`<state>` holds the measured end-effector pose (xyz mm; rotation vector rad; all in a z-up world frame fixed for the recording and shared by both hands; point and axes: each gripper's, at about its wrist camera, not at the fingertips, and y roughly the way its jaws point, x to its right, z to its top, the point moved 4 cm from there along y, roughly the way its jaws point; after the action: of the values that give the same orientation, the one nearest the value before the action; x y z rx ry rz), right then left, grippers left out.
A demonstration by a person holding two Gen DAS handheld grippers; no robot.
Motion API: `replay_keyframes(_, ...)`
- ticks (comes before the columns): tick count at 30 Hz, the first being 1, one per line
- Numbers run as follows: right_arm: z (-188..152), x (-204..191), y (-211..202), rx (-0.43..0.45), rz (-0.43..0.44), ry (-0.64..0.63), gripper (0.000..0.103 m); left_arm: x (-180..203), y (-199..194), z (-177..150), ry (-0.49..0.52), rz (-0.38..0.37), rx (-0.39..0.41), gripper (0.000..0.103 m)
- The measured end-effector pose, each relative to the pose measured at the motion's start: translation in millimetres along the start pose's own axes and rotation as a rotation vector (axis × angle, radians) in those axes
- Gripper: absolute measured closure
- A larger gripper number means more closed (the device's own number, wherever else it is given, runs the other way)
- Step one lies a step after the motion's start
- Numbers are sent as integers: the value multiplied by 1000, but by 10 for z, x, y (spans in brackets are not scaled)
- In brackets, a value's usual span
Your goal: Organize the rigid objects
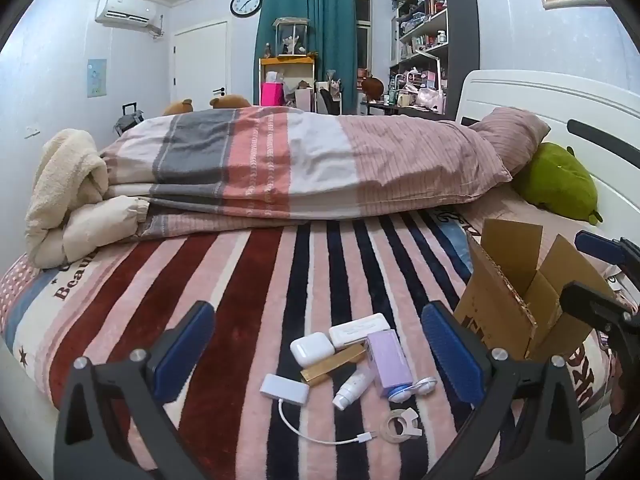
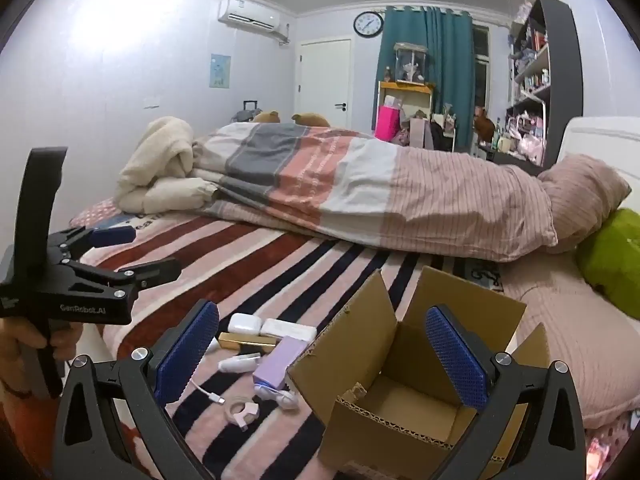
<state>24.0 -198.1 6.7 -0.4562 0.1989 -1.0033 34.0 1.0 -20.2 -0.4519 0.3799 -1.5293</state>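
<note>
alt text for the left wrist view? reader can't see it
The open left gripper hangs over small items on a striped blanket: a white earbud case, a purple box, a gold bar and a white tube. An open cardboard box stands to the right.

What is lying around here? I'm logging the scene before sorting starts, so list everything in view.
cardboard box: 1, brown, open and empty, right on the bed
earbud case: 1, white, in the pile
flat white case: 1, white, behind the earbud case
gold bar: 1, gold, mid-pile
lilac box: 1, lilac, right of the pile
small tube: 1, white, beside the lilac box
cable adapter: 1, white, near left
tape roll: 1, clear, nearest
striped blanket: 1, red, pink, navy
folded duvet: 1, pink and grey, behind
green plush: 1, by the headboard
left tongs: open
right tongs: open
</note>
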Motion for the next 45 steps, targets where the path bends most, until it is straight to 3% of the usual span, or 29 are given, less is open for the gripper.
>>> replay_keyframes(10, -39, 123, 17, -31, 5, 62, 0, -24, -26, 22, 4, 6, -7, 0)
replay_keyframes(45, -86, 44, 46, -50, 34, 57, 0, -39, -36, -7, -3, 11, -11, 0)
